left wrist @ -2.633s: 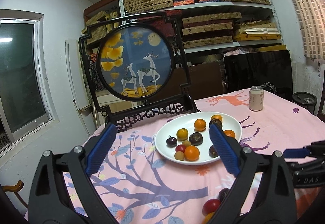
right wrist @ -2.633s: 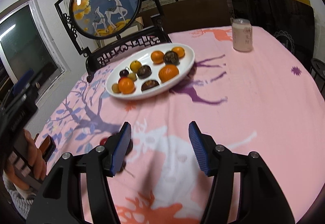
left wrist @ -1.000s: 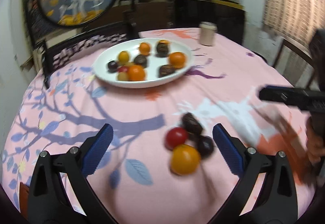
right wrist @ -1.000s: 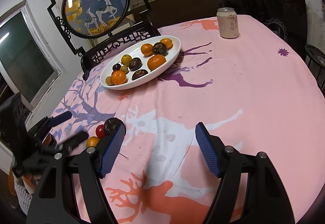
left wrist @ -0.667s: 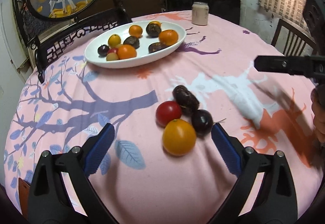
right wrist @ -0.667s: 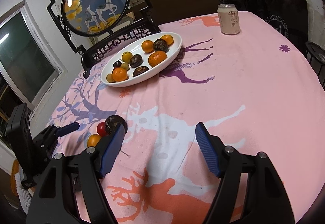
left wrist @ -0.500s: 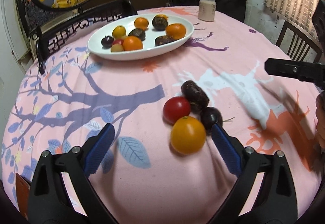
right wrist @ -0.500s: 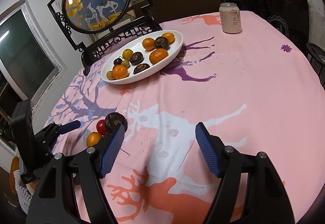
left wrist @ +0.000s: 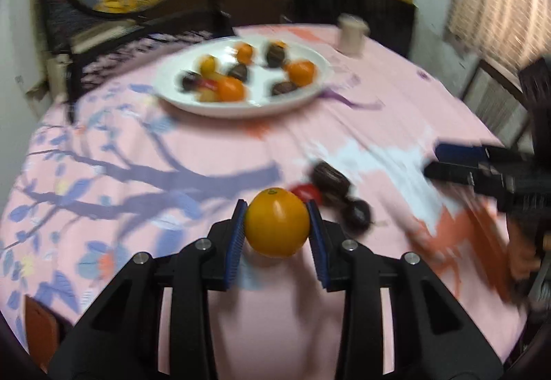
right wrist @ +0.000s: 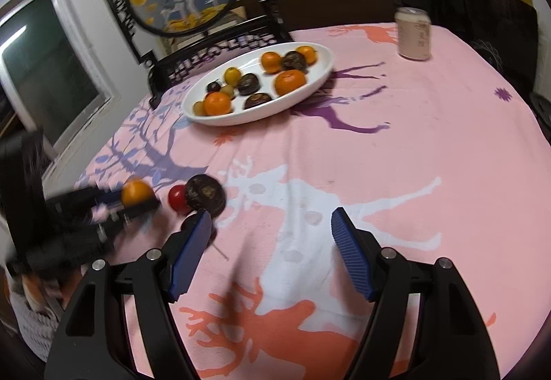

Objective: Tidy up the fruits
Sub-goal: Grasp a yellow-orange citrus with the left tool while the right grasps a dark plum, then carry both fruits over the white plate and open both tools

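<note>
Half a second ago wide apart, the left gripper [left wrist: 277, 230] has just been closing its blue-padded jaws, now clenched on the round orange fruit [left wrist: 277, 222]. Beyond them a small red fruit [left wrist: 307, 191] and two dark purple fruits [left wrist: 330, 176] remain on the pink cloth, outside the white oval plate [left wrist: 241, 106] already holding fruit. Jaws released, the right gripper [right wrist: 270, 240] holds nothing

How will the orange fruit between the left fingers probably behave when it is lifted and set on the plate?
The orange fruit looks round and smooth, so it may slip in the left gripper, whose fingers have just closed onto its sides. It keeps its shape, so it is probably firm. On the white plate it could roll toward the other fruit.
</note>
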Demonstrator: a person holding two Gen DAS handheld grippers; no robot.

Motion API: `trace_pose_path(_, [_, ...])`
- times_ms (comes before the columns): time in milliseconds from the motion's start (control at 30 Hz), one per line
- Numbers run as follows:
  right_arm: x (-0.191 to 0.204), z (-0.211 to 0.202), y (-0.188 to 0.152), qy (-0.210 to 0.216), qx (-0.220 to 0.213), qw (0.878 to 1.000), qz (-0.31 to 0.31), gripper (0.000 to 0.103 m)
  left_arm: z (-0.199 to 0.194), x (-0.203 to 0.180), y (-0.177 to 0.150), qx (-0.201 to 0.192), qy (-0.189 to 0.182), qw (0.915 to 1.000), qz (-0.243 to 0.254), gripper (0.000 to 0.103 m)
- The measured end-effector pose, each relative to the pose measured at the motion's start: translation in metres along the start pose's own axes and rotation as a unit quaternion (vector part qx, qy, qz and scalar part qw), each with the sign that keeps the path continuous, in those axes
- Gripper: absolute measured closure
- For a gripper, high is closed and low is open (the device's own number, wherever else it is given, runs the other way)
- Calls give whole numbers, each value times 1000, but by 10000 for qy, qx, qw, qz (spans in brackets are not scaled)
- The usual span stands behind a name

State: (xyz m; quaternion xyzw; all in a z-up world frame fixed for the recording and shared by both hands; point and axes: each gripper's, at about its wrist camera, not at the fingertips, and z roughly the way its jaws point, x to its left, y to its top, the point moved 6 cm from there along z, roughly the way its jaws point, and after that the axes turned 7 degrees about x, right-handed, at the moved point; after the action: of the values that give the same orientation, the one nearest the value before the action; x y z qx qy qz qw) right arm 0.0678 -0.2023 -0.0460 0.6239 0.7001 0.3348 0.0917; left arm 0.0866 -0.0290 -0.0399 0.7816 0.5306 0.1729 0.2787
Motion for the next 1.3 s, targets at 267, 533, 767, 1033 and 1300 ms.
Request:
trace_pose_path(267, [59,33,-13,-284,278,9939,-1031,31,-6,27,7,-78,109,9985,-531,68])
trace_pose_path(533, [71,62,-14,-415,590,9893,-1267,71,-1,30,5,31,78,9983,-576,68])
trace_pose_path(767, [50,32,-4,-208,235,9959,-848,72,12,35,12,219,46,9971,-731,68])
trace_pose_path(1033, [-2,6,83,-82,-309,9994,132,72,27,47,95,-12,142,9959,-898,68])
trace_pose_path(1300, [17,55,148,218,-290,9993,126,72,76,74,136,103,250,9914,-1282,68])
